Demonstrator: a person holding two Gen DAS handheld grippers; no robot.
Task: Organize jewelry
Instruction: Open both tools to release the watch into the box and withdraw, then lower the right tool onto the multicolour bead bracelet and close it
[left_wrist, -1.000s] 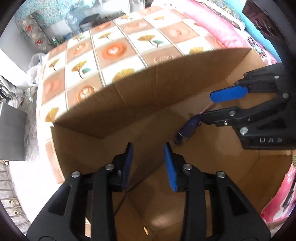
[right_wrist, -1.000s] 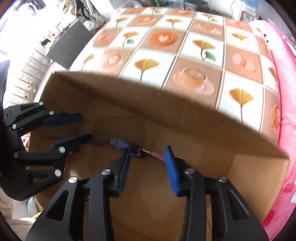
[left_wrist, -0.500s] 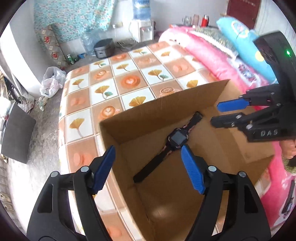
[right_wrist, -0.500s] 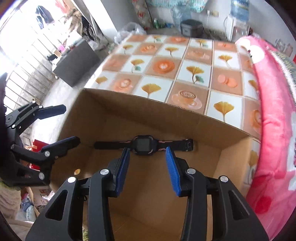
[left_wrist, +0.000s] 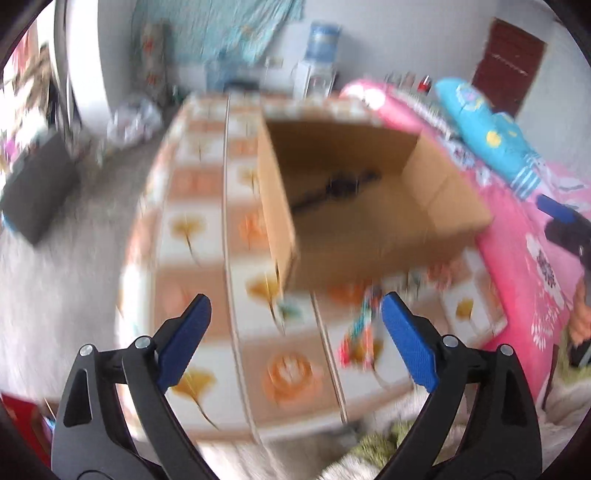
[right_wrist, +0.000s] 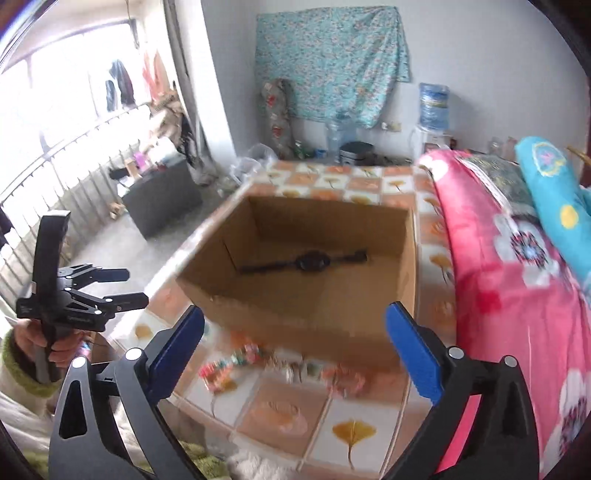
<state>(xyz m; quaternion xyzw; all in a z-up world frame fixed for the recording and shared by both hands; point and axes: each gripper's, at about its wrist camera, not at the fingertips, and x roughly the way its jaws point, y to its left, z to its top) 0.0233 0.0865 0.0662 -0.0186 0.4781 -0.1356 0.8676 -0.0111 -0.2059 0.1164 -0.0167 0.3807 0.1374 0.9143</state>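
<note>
A black wristwatch (right_wrist: 312, 261) lies flat on the floor of an open cardboard box (right_wrist: 306, 314); it also shows, blurred, in the left wrist view (left_wrist: 338, 188) inside the box (left_wrist: 369, 254). A colourful beaded string (right_wrist: 273, 363) lies on the tiled table in front of the box, also blurred in the left wrist view (left_wrist: 360, 328). My left gripper (left_wrist: 295, 339) is open and empty, above the table short of the box; it also shows in the right wrist view (right_wrist: 122, 286). My right gripper (right_wrist: 295, 350) is open and empty, above the beads.
The table (right_wrist: 351, 428) has an orange and white tile pattern with leaf motifs. A pink flowered quilt (right_wrist: 517, 295) and a blue pillow (right_wrist: 554, 192) lie to the right. A dark box (right_wrist: 162, 195) and clutter stand on the floor at left.
Both grippers have pulled back out of the box and risen, and both jaws have opened wide. The watch stays on the box floor. The beaded string has come into view.
</note>
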